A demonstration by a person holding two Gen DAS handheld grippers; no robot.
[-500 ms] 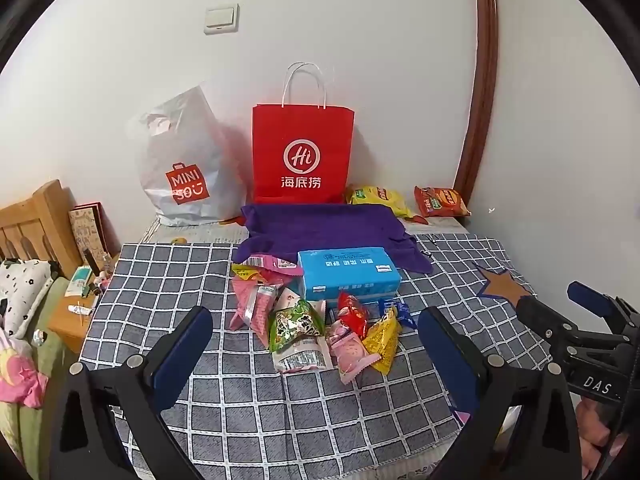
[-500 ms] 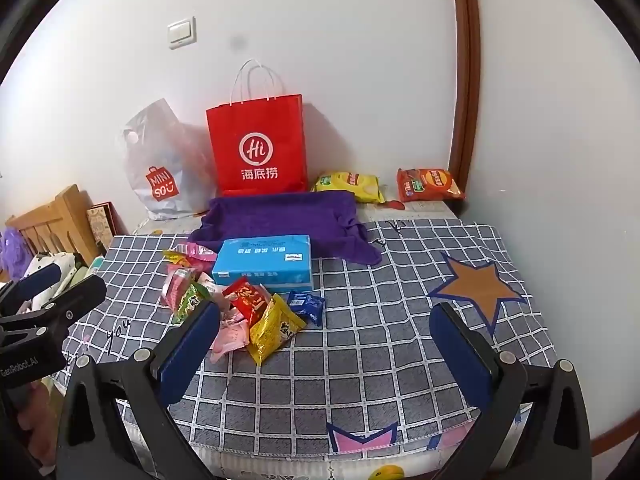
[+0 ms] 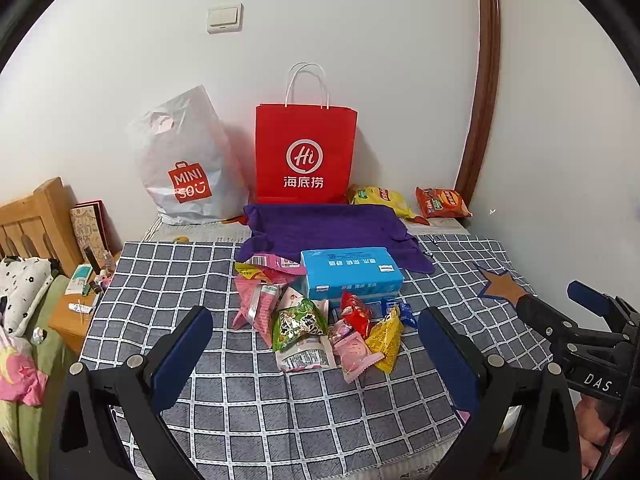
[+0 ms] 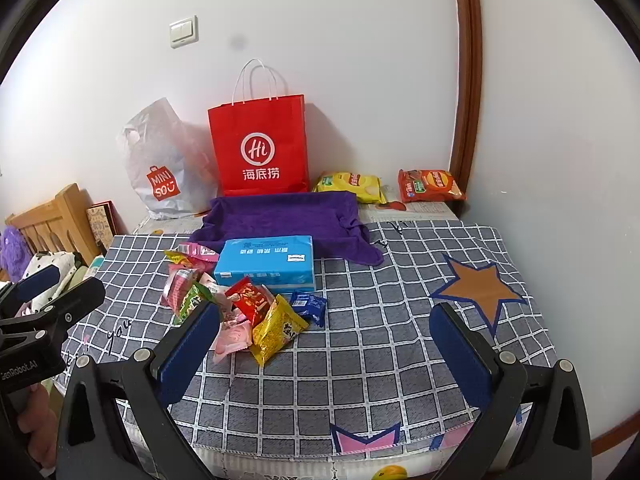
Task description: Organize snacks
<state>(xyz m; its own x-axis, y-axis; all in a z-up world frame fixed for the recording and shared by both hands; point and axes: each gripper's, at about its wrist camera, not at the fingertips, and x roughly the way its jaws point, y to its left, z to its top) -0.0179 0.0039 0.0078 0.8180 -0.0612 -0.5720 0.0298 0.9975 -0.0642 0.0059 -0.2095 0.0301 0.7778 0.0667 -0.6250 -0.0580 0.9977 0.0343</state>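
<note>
Nothing on the table has shifted in the last half second, and both grippers hover where they were, with only the slightest drift of view. On the grey checked tablecloth a small heap of snack packets lies loose just in front of a light blue rectangular tissue pack, some packets touching its front edge. In the heap are a green foil packet, a red foil packet, a yellow foil packet, pale pink wrappers and a small dark blue sachet at the right edge. Behind the tissue pack a purple towel is spread in a shallow hollow, and behind that a red paper carrier bag with white handles stands upright against the wall, with a grey plastic shopping bag beside it on the left. At the far right of the table, against the wall, lie a yellow crisp bag and an orange crisp bag, near each other. The left gripper hangs over the near part of the cloth with its jaws spread wide and nothing between them, the heap lying beyond its blue pads. The right gripper is likewise wide apart and holds nothing, with the heap beyond its left pad.
</note>
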